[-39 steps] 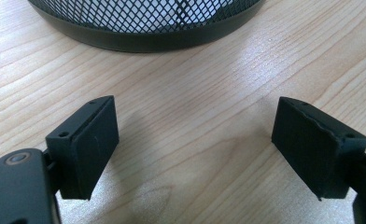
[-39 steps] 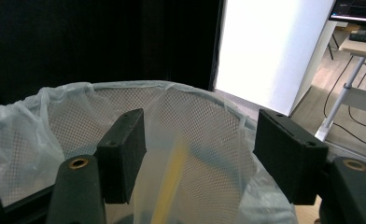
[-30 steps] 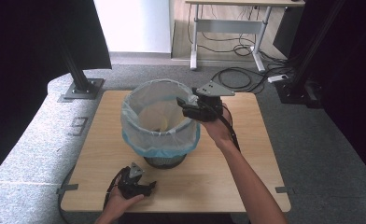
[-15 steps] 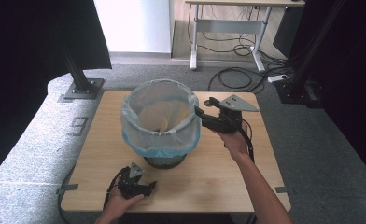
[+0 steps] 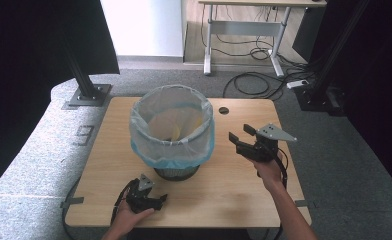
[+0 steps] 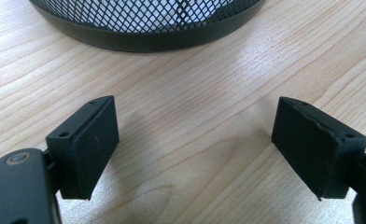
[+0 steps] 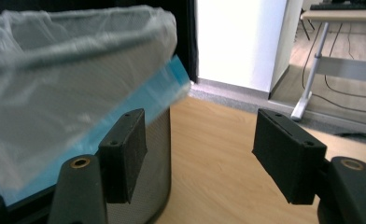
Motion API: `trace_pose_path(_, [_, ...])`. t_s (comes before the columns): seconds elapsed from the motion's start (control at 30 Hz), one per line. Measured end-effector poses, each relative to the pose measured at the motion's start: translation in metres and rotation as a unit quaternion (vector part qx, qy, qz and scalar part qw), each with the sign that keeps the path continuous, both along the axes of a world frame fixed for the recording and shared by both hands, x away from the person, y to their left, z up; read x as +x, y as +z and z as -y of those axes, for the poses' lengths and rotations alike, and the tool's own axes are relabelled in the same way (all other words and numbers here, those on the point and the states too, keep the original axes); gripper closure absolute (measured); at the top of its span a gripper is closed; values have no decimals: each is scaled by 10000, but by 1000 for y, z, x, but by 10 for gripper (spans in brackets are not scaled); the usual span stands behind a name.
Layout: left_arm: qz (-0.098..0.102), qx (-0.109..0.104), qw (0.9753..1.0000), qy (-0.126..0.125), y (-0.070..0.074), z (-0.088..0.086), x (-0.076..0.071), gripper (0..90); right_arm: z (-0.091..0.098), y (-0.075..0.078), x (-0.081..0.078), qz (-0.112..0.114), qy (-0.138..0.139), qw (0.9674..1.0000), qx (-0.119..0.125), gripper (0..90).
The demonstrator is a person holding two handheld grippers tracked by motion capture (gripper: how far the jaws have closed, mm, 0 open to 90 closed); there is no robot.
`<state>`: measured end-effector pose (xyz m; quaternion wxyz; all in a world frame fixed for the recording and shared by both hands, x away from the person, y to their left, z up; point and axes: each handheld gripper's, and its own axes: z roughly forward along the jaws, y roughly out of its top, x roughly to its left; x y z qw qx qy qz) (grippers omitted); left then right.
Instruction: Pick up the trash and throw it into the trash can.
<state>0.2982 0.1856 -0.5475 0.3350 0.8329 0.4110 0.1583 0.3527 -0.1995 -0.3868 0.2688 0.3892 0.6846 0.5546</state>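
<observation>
Wooden table (image 5: 224,185) fills mid-frame; the lined mesh bin (image 5: 171,132) stands at centre. Right gripper (image 5: 241,142), jaws apart and empty, has dropped back from the rim to right of centre, so lining looks finished. Left gripper (image 5: 159,200) rests open, lower centre.

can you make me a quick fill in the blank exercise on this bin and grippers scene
1. The black wire-mesh waste bin is lined with a clear plastic bag that has a ____ edge.
2. The bin stands on a light ____ table.
3. The jaws of the right gripper stand ____, with nothing between them.
4. The left gripper rests on the ____.

Missing words: blue; wooden; open; table
</observation>
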Motion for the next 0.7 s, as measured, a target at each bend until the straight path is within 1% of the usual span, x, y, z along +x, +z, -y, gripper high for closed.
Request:
trace_pose_path(0.03, [0,0,10000,0,0,0,0,146,0,0,0,0,0,10000,0,340])
trace_pose_path(0.2, [0,-1,10000,0,0,0,0,146,6,-21,-8,-168,-29,9997,-181,340])
trace_pose_path(0.23, [1,-2,10000,2,0,0,0,146,6,-21,-8,-168,-29,9997,-181,340])
trace_pose_path(0.27, [-3,-3,10000,-1,0,0,0,146,7,-28,-9,-230,-55,9995,-217,339])
trace_pose_path(0.3, [-3,-3,10000,-1,0,0,0,146,7,-28,-9,-230,-55,9995,-217,339])
trace_pose_path(0.33, [0,-1,10000,1,0,0,0,146,7,-35,-9,-352,-54,9990,-285,338])
trace_pose_path(0.4, [0,-1,10000,1,0,0,0,146,6,-40,-10,-413,-68,9986,-318,339])
trace_pose_path(0.47, [1,-2,10000,1,0,0,0,146,6,-44,-10,-450,-74,9983,-363,338])
trace_pose_path(0.7, [0,-3,10000,-7,0,0,0,146,6,-47,-7,-476,-129,9982,-343,338])
